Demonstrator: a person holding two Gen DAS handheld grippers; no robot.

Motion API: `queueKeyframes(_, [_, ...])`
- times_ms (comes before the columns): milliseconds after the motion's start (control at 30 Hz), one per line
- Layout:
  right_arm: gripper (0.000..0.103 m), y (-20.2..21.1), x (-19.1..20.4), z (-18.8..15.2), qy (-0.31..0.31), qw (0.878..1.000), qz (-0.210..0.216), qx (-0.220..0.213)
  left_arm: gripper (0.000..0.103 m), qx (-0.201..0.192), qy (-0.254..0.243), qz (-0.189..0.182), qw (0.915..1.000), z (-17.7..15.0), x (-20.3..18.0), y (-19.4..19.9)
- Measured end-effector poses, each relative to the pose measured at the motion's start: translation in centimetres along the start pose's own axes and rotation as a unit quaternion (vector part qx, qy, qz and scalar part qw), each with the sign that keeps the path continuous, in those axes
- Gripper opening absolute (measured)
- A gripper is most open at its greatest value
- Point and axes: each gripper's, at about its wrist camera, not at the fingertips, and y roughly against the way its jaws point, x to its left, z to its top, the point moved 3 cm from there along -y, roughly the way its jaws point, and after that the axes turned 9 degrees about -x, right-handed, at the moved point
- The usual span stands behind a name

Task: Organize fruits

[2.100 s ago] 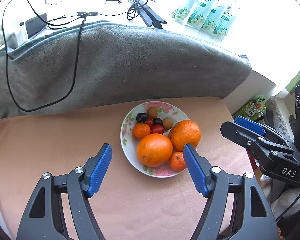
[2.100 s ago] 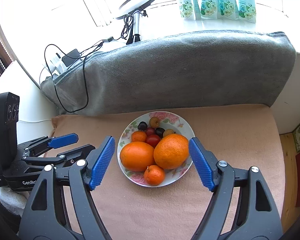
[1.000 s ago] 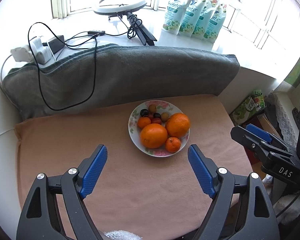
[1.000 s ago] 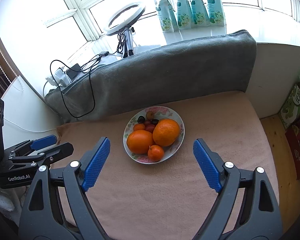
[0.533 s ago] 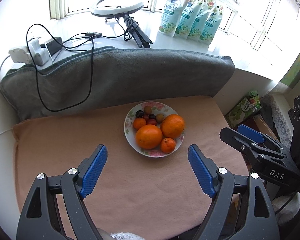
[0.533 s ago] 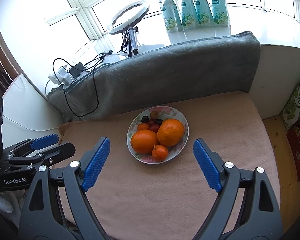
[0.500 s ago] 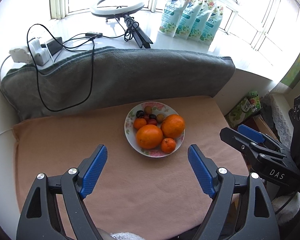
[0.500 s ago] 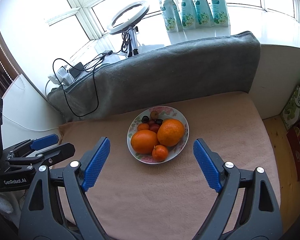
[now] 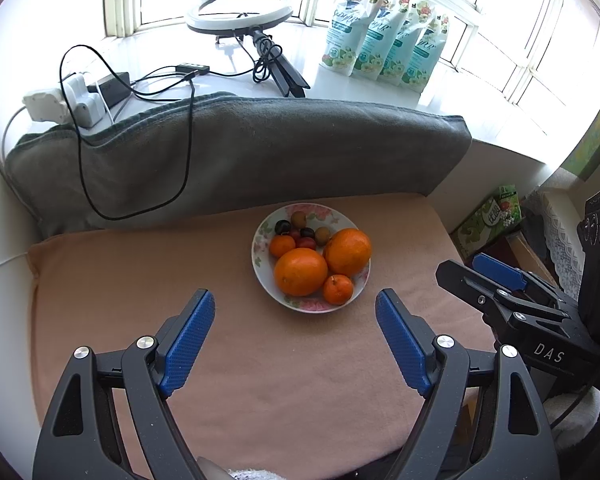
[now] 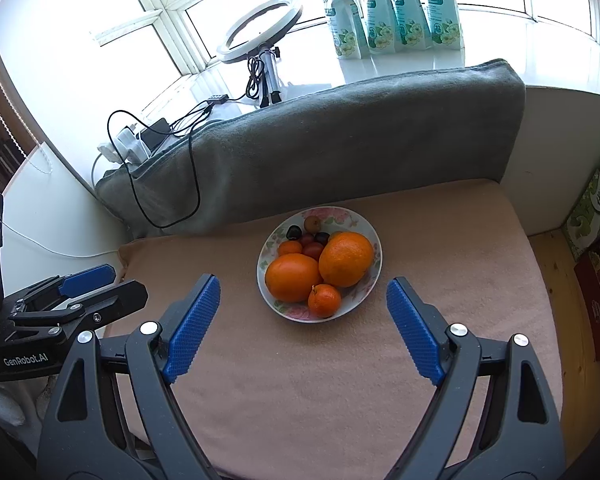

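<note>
A floral plate (image 9: 260, 258) (image 10: 374, 276) sits on a tan cloth (image 9: 140, 280). It holds two large oranges (image 9: 300, 271) (image 10: 346, 258), small mandarins (image 9: 338, 289) (image 10: 324, 300) and several small dark, red and tan fruits (image 9: 306, 234) at the back. My left gripper (image 9: 295, 312) is open and empty, well short of the plate. My right gripper (image 10: 303, 300) is open and empty, also back from the plate. Each gripper shows in the other's view, at the right edge (image 9: 500, 280) and the left edge (image 10: 84, 284).
A grey cushion (image 9: 260, 152) runs behind the cloth with a black cable (image 9: 188, 152) draped over it. A ring light (image 9: 239, 10), power strip (image 9: 60, 100) and several refill pouches (image 9: 384, 44) stand on the sill. Boxes (image 10: 592, 208) sit at the right.
Both grippers pulled back and up from the plate over the first second, then held nearly still. The fruit has not moved. Both stay open.
</note>
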Motion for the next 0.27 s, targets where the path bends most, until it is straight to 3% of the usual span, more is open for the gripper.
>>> queueKeyframes(267, [0.088,0.02,-0.27,-0.13,0.0,1.0,-0.001,0.001,0.083,-0.001,-0.003,0.002,1.0,-0.04,-0.02,-0.05])
